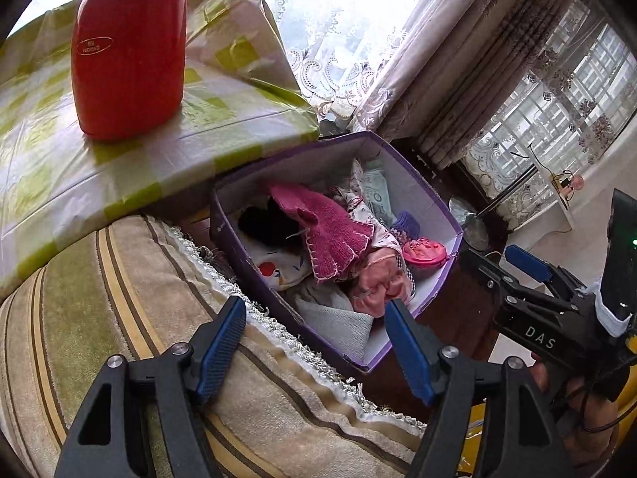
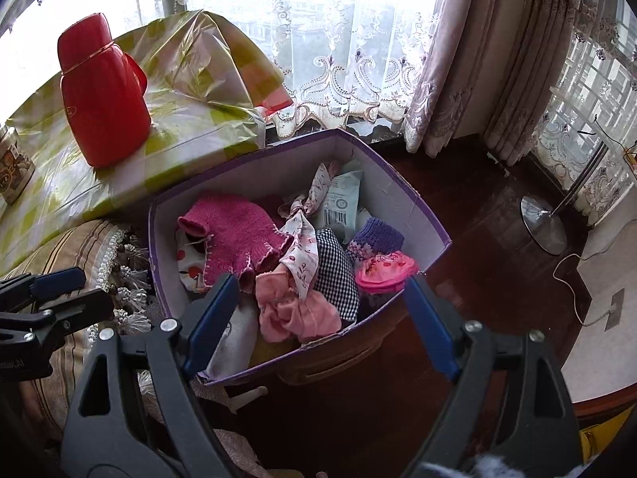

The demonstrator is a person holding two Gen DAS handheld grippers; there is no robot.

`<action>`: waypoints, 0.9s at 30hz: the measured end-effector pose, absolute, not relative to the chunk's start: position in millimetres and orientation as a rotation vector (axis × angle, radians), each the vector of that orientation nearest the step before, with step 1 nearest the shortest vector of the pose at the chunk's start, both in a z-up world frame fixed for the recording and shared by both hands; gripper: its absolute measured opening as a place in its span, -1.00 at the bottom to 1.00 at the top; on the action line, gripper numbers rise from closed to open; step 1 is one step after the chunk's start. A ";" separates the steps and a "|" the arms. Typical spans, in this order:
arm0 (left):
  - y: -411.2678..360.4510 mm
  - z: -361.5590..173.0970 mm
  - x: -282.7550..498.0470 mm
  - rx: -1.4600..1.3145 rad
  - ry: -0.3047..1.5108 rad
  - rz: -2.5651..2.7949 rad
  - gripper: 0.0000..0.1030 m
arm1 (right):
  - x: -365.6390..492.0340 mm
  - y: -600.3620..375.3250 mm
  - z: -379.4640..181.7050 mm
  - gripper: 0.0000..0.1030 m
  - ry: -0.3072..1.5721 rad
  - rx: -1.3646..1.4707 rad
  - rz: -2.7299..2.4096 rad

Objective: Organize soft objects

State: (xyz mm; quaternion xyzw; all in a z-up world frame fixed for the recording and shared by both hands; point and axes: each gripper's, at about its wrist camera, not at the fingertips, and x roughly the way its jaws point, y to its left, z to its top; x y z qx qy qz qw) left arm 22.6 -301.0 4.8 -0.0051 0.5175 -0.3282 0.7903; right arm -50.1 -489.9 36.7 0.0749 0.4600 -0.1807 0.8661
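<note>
The purple box [image 2: 402, 207] sat on dark wood beside a table under a green checked cloth [image 1: 119, 183], and it was heaped with soft things — a dark pink knitted piece [image 2: 235, 235] on top toward the left, a pale pink garment [image 2: 294, 310] at the near edge, a black-and-white checked cloth [image 2: 336, 271] next to it, and a bright pink item [image 2: 384, 273] with a purple knitted sock [image 2: 376, 237] against the right wall. The right gripper [image 2: 322, 294] hung over the near end of the box with its blue pads spread wide and nothing between them; the pale pink garment lay just beyond and below the gap, not touched. The left gripper [image 1: 316, 326] also stood wide and empty — its left pad was over a striped cushion [image 1: 119, 298] with a tasselled edge, its right pad over the near corner of the box, above a grey folded cloth [image 1: 342, 322]. In the left view the right gripper showed at the right edge, held by a hand [image 1: 589, 410]. A red flask [image 1: 129, 51] stood upright on the table, well apart from both tools.
</note>
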 end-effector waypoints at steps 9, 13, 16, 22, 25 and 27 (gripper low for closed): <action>-307.6 1.2 22.8 -0.010 1.123 -0.699 0.69 | -48.2 -491.4 38.3 0.69 0.955 0.139 -0.385; -306.6 0.8 24.1 -0.024 1.126 -0.695 0.69 | -48.3 -491.4 36.8 0.69 0.960 0.134 -0.385; -305.7 0.6 25.6 -0.036 1.126 -0.695 0.69 | -47.7 -491.5 36.6 0.69 0.963 0.132 -0.381; -302.7 0.5 28.5 -0.065 1.131 -0.696 0.69 | -47.3 -490.1 36.1 0.69 0.966 0.126 -0.371; -303.1 0.8 27.9 -0.058 1.130 -0.694 0.69 | -46.8 -490.5 35.9 0.69 0.968 0.126 -0.369; -303.1 0.8 27.7 -0.059 1.130 -0.695 0.69 | -46.9 -490.1 35.7 0.69 0.968 0.125 -0.368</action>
